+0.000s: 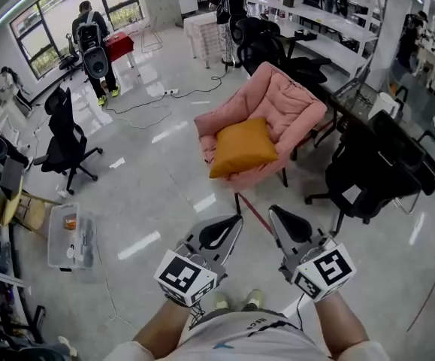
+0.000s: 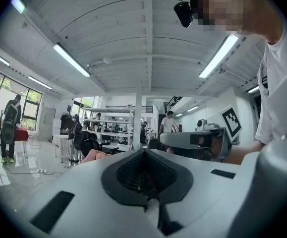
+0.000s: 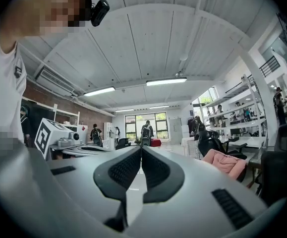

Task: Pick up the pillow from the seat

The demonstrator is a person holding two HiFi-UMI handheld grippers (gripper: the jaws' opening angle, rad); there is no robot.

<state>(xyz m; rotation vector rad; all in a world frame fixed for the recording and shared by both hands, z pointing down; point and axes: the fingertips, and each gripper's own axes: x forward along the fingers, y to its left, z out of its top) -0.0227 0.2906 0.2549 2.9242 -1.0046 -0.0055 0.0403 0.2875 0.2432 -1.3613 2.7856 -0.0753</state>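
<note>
An orange-yellow pillow (image 1: 242,147) lies on the seat of a pink padded chair (image 1: 281,104) in the middle of the head view. My left gripper (image 1: 236,218) and right gripper (image 1: 273,210) are held side by side low in that view, well short of the chair, both shut with nothing between the jaws. In the left gripper view the left gripper (image 2: 144,152) points level across the room, with a sliver of the pink chair (image 2: 97,155) beyond it. The right gripper (image 3: 141,150) is shut too, and the pink chair (image 3: 226,162) shows at its right.
Black office chairs stand to the right (image 1: 371,175) and left (image 1: 67,141) of the pink chair. A clear plastic bin (image 1: 70,235) sits on the glossy floor at left. A red strap (image 1: 253,210) lies on the floor before the chair. People (image 1: 91,40) stand far back near the windows.
</note>
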